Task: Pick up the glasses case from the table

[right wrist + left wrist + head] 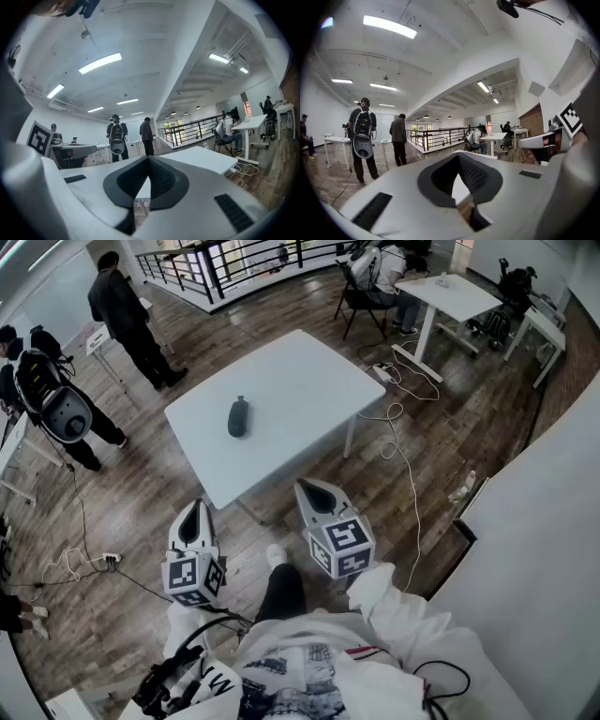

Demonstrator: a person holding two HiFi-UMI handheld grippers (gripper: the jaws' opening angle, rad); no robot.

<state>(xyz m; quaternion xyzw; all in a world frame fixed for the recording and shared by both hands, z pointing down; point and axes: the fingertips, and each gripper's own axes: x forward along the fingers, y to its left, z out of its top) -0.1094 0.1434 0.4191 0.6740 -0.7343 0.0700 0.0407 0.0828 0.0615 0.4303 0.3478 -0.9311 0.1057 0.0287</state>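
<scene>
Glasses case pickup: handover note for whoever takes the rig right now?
Left gripper: shut, empty, held over the floor short of the table.
Right gripper: shut, empty, also short of the table's near edge.
Glasses case: lying on the table, toward its left side in the head view, untouched.
Done: nothing yet.
Left: open a gripper, reach the case, close on it, lift.

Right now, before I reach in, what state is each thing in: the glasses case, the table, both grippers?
glasses case: lying flat on the table, looks closed, untouched.
white table: standing, bearing the case.
left gripper: shut, empty, held short of the table.
right gripper: shut, empty, held short of the table's near edge.
</scene>
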